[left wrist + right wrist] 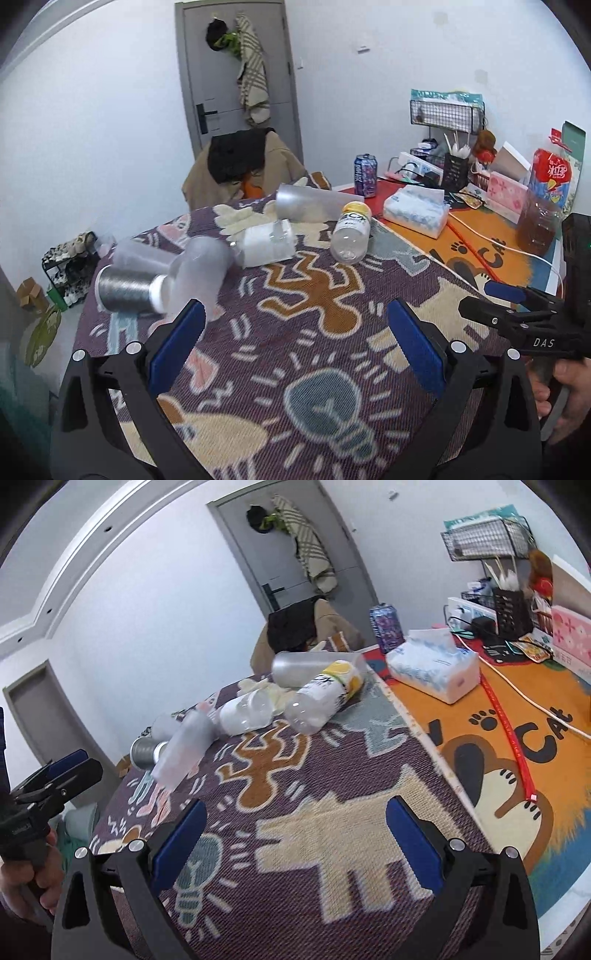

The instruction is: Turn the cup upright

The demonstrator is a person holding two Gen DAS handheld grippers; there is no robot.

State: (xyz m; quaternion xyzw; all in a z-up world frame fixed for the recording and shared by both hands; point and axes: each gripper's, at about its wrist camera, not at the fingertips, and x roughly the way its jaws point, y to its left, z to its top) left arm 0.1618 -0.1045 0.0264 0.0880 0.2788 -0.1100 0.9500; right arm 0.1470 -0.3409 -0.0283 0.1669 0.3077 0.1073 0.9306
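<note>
From the left wrist camera, the left gripper (295, 325) hangs over a tabletop covered by a purple woven cloth with cartoon figures (303, 354). Its two blue-padded fingers (177, 347) stand wide apart with nothing between them. Just past the tip of the left-hand finger lies the frosted translucent plastic cup (199, 273), tipped on its side and blurred. Beside it, farther left, a silver cylindrical tumbler with a white end (127, 290) also lies on its side. Ahead of the fingers, well beyond their tips, lie a clear plastic bottle with a white label (266, 242), a clear bottle with a yellow cap (351, 232) and a grey translucent cup (306, 203), all on their sides. To the right, the right gripper (506, 299) shows in side view, held by a hand (569, 398); from here I cannot tell how its fingers stand.

From the right wrist camera, the right gripper (295, 812) hovers over the same cloth (332, 775), its blue-padded fingers (413, 834) spread wide and empty. The frosted cup (184, 751) lies on its side ahead and to the left of the left-hand finger, well apart from it, touching the silver tumbler (146, 751). A white tissue pack (432, 668) sits far ahead to the right, on an orange cat-print mat (517, 738). The left gripper (55, 771) appears at the left edge.
</note>
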